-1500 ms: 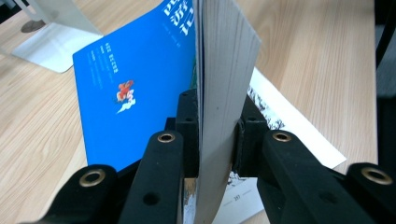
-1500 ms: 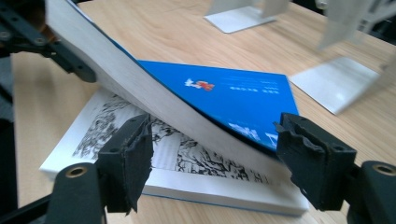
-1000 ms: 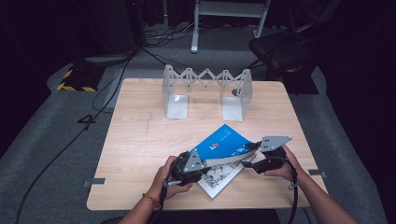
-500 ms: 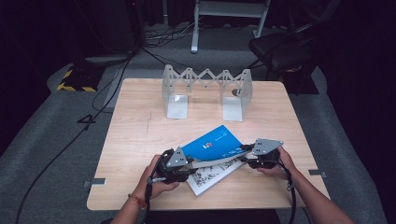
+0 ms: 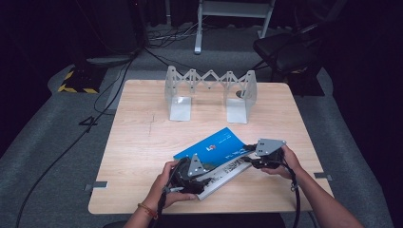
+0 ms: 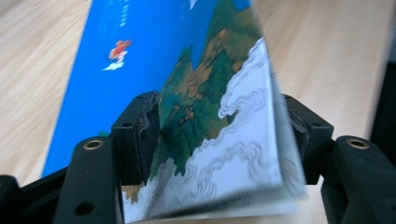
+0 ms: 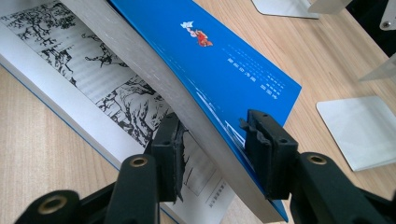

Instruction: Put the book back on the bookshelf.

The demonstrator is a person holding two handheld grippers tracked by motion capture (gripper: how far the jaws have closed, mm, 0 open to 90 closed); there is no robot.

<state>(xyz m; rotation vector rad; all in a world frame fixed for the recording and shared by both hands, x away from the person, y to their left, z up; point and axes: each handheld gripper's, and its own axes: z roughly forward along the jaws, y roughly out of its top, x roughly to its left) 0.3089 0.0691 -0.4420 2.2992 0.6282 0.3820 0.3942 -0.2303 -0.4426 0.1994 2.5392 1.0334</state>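
Note:
A blue-covered book point(image 5: 216, 145) lies tilted on a white book point(image 5: 228, 173) with black ink drawings, near the table's front edge. My right gripper point(image 5: 247, 153) holds the blue book's right edge. In the right gripper view its jaws point(image 7: 215, 135) have just been closing and press on the thick page block and the blue cover point(image 7: 224, 60), above the white book's page point(image 7: 84, 84). My left gripper point(image 5: 206, 170) is at the blue book's near corner. Its jaws point(image 6: 219, 116) have just been opening and stand apart, with the cover point(image 6: 140, 56) slanting between them.
A metal folding book stand point(image 5: 209, 90) with two base plates stands at the back of the wooden table point(image 5: 142, 142); one plate point(image 7: 359, 130) lies beyond the blue book. A dark chair point(image 5: 285, 52) and cables are on the floor behind.
The blue book has shifted a little to the left and lower. The right gripper has moved in and closed on its edge. The left gripper's jaws have opened around the near corner.

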